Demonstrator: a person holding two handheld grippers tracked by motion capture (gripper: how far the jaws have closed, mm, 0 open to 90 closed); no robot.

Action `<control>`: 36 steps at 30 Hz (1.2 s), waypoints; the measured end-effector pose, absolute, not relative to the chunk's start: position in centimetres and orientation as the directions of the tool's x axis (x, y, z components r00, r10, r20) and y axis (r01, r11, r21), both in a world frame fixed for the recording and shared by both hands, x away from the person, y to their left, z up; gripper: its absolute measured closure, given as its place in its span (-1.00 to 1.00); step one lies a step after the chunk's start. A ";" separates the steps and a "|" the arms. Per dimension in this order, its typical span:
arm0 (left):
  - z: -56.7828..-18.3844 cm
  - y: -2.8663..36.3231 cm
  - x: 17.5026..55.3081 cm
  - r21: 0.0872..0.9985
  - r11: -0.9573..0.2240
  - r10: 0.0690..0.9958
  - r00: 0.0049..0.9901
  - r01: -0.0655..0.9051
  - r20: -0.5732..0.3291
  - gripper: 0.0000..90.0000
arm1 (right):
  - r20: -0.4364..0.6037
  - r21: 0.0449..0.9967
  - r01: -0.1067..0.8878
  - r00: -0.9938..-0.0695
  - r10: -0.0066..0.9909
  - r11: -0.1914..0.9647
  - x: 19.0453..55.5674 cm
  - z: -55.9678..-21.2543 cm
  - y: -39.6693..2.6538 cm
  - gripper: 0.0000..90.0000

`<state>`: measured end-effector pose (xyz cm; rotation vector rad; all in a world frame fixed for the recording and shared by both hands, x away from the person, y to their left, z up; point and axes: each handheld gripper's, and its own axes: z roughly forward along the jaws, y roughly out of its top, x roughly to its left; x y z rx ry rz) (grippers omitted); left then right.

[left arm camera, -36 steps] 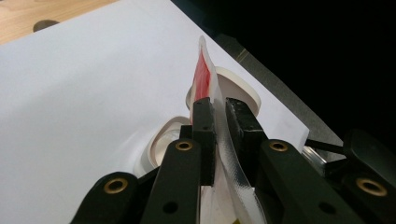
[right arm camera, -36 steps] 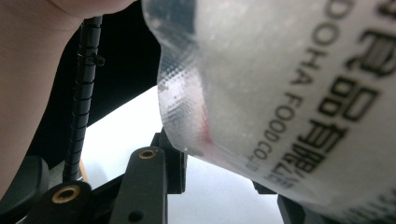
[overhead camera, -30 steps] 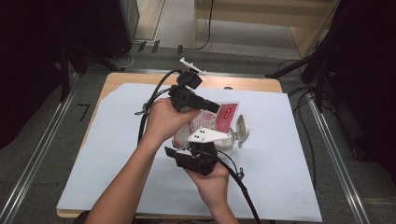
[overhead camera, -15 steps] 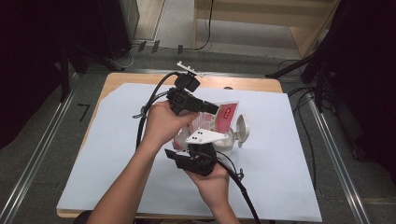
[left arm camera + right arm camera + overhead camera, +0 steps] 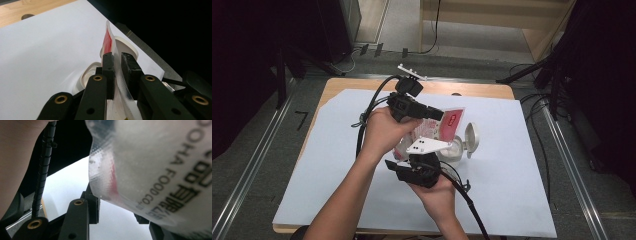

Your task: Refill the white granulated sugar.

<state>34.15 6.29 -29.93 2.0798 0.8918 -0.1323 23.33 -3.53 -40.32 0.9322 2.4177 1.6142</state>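
Pinching the red-and-clear pouch (image 5: 447, 122) at frame centre — left gripper (image 5: 117, 62) jaws clamping its seam, position barely changed from a second ago. Right gripper (image 5: 117, 212) jaws are bracketing the pouch's lower edge, contact unclear — open white container (image 5: 457, 147) is waiting beneath, pouring likely pending.

Wooden table (image 5: 484, 90) under white sheet (image 5: 337, 165), grey floor (image 5: 257, 150), dark surroundings

I judge this a lab or recording studio. A wooden table (image 5: 482, 89) under a white sheet (image 5: 512, 165) stands on grey carpet (image 5: 252, 150), flanked by metal rails (image 5: 569, 165), black curtains (image 5: 242, 60) and loose floor cables (image 5: 537, 130).
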 end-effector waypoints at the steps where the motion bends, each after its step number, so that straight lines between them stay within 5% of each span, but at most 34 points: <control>1: -29.8 6.3 34.1 0.663 -0.390 0.551 0.739 0.639 -0.388 0.82 | 0.254 0.864 0.436 -0.810 0.528 0.253 23.3 -40.3 -3.5 0.42; 36: -30.0 6.4 34.3 0.647 -0.398 0.536 0.737 0.650 -0.411 0.86 | 0.244 0.868 0.427 -0.809 0.535 0.251 22.9 -40.3 -3.0 0.52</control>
